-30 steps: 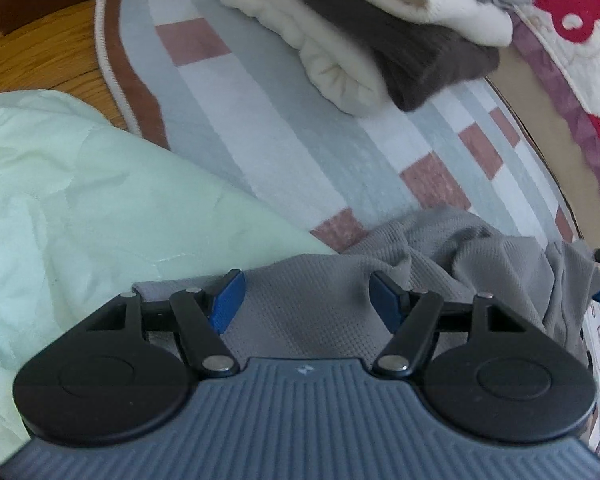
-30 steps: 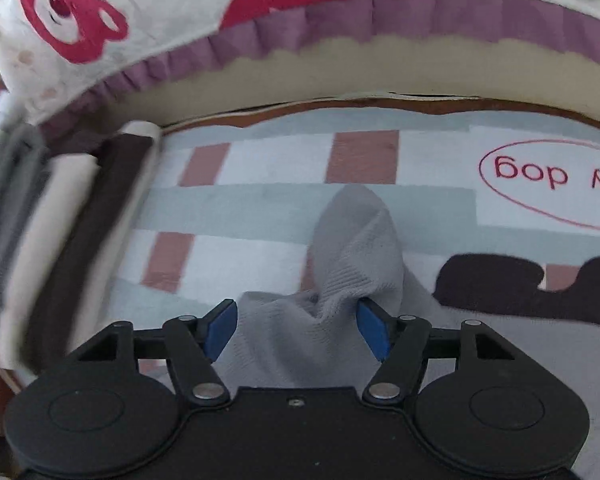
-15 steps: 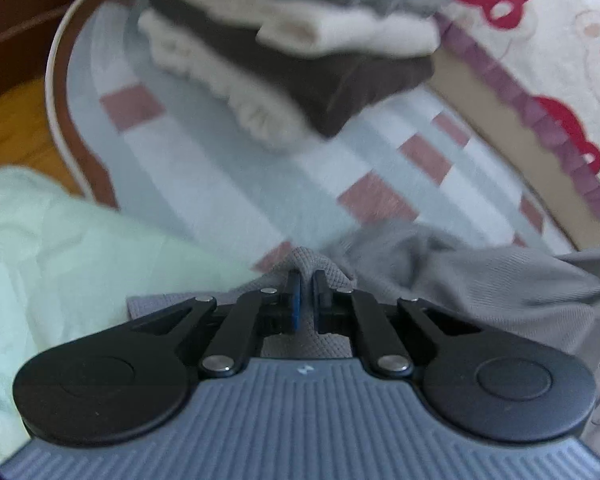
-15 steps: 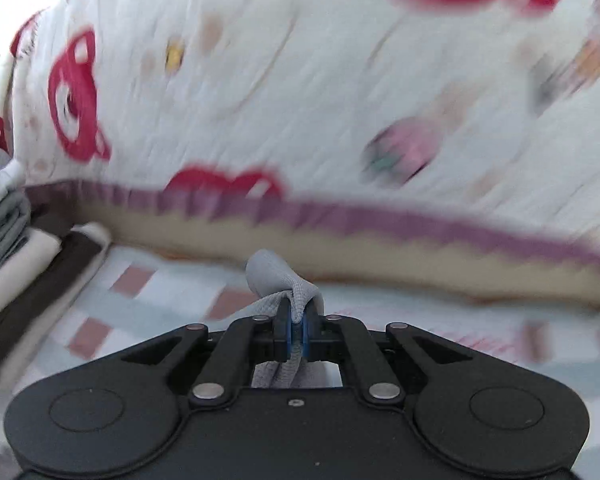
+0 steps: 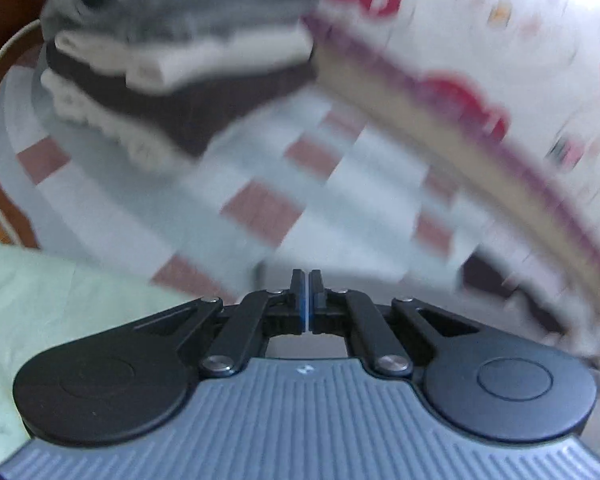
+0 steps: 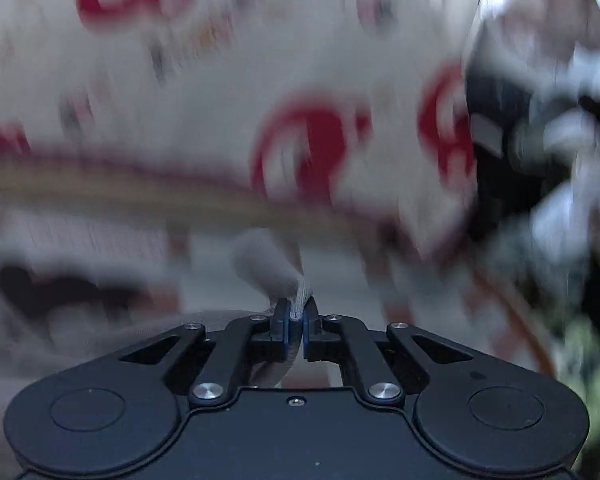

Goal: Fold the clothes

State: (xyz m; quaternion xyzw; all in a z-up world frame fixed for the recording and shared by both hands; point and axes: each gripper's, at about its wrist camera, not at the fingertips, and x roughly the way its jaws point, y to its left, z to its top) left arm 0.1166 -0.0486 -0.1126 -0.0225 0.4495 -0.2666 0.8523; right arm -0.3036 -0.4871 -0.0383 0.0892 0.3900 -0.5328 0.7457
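though both views are smeared by motion blur, the main things read clearly enough

left claw (image 5: 308, 292): blue-lined pads pressed together with only a hairline slit between them. no cloth shows between the tips in the left wrist view; whether anything is pinched lower down cannot be told

right claw (image 6: 296, 314): pads clamped on a bunched fold of the grey garment (image 6: 270, 266), with the jaws easing very slightly apart. a rounded lump of the cloth stands up above the tips and leans left; more of it trails down behind the linkage and off to the lower left

grey garment in the left wrist view: only a blurred grey strip at the far right edge, near the claw's housing (image 5: 596, 356)

striped rug (image 5: 260, 184), pale grey and white bands with reddish-brown blocks, lies beneath both claws. a stack of folded clothes (image 5: 172, 64) sits on its far left part: cream, dark brown, white and grey layers

bed edge (image 5: 440, 120) runs diagonally to the right of the stack, tan side with a purple trim, covered by a white quilt with red prints (image 6: 300, 152)

pale green sheet (image 5: 60, 304) at lower left, overlapping the rug's border
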